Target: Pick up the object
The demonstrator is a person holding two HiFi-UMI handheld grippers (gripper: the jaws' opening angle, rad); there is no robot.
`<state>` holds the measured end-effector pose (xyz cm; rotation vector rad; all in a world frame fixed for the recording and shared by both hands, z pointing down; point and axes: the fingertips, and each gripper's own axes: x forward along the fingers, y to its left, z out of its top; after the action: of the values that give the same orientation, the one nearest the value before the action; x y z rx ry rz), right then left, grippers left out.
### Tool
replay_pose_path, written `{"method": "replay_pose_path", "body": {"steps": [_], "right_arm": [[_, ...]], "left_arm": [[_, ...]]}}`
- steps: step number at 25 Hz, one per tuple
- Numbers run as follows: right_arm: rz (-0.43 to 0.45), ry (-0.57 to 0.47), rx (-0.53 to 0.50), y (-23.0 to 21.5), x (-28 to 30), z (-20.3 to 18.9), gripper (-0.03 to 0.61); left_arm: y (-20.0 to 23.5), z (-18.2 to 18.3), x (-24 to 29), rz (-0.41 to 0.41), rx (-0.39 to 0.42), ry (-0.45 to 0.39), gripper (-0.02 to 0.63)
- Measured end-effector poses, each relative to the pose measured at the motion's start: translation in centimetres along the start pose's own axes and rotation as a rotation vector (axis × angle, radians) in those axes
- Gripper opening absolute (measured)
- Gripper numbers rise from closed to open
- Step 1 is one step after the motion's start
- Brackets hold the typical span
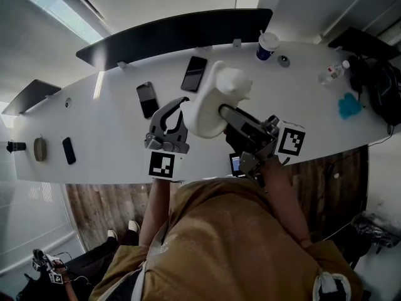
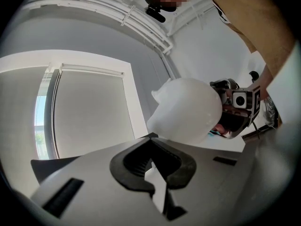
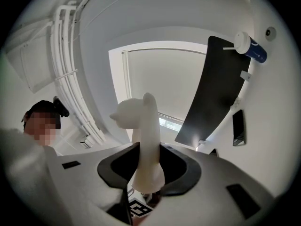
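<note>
A white animal-shaped figurine (image 1: 216,102) hangs in the air above the white table (image 1: 113,127). My right gripper (image 1: 223,112) is shut on its lower part. In the right gripper view the figurine (image 3: 143,126) stands up between the black pads (image 3: 181,166), with its head and ears above my right gripper (image 3: 148,149). My left gripper (image 1: 183,100) sits just left of the figurine, its curved fingers met at the tips with nothing between them. In the left gripper view the figurine (image 2: 188,109) hangs just beyond the shut left gripper (image 2: 150,136), apart from it.
Phones (image 1: 194,74) (image 1: 148,99) (image 1: 69,150) lie on the table. A paper cup (image 1: 267,45) stands at the far edge. To the right are a clear bottle (image 1: 332,74), a blue cloth (image 1: 349,105) and a black bag (image 1: 382,86). A dark screen (image 1: 175,33) runs behind.
</note>
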<state>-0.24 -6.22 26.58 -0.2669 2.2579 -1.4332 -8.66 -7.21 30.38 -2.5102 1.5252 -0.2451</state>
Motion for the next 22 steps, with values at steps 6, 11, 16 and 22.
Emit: {"method": "replay_pose_path", "body": {"steps": [6, 11, 16, 22], "right_arm": [[-0.024, 0.030, -0.029, -0.17, -0.08, -0.18, 0.137], [-0.037, 0.030, -0.025, -0.69, -0.36, -0.20, 0.137], [-0.030, 0.035, -0.027, -0.48, -0.19, -0.15, 0.137], [-0.031, 0.038, -0.025, -0.86, -0.16, -0.19, 0.137]], "left_arm": [[-0.03, -0.31, 0.10, 0.006, -0.004, 0.008, 0.006], [0.04, -0.38, 0.10, 0.016, -0.013, 0.008, 0.006], [0.14, -0.17, 0.03, 0.022, -0.013, 0.003, 0.006], [0.43, -0.43, -0.16, 0.030, -0.031, 0.003, 0.006]]}}
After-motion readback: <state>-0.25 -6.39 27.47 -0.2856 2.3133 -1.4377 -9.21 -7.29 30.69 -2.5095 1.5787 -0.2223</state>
